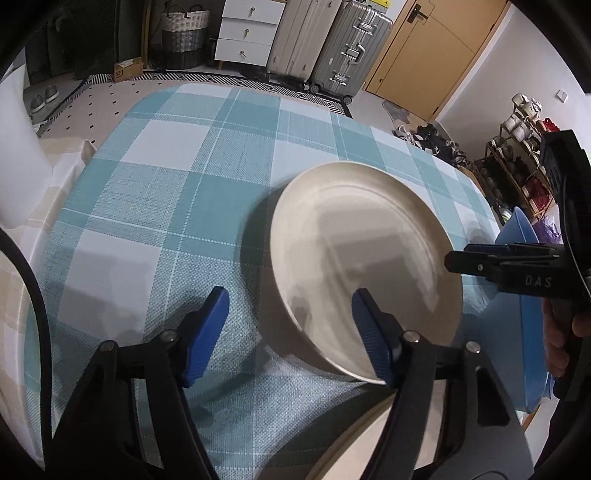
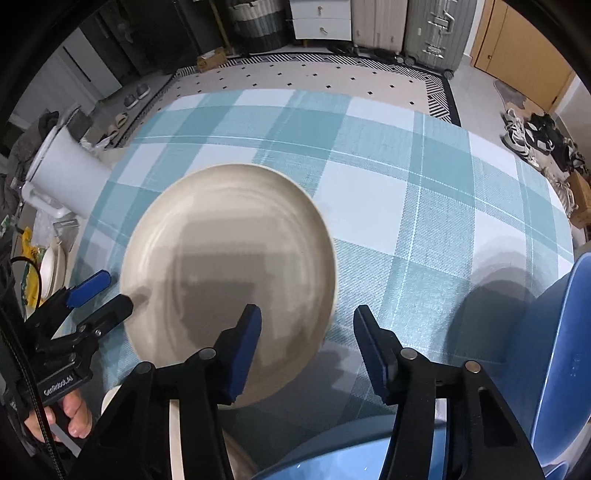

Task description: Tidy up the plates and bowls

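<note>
A cream plate (image 1: 364, 254) (image 2: 229, 258) lies on the teal checked tablecloth (image 1: 177, 192) (image 2: 406, 192). My left gripper (image 1: 290, 314) is open; its right finger reaches over the plate's near rim, its left finger is over the cloth. My right gripper (image 2: 306, 332) is open; its left finger is over the plate's near right edge. A second cream dish (image 1: 369, 439) (image 2: 177, 435) lies below, near the front edge. Blue dishes (image 1: 532, 332) (image 2: 565, 350) sit at the right. The right gripper shows at the right edge of the left wrist view (image 1: 465, 260).
A white jug (image 2: 66, 177) lies at the table's left edge, with white dishes (image 2: 51, 269) beyond it. Suitcases (image 1: 332, 48), a white drawer unit (image 1: 247, 33), a basket and a shoe rack (image 1: 524, 158) stand on the floor behind the table.
</note>
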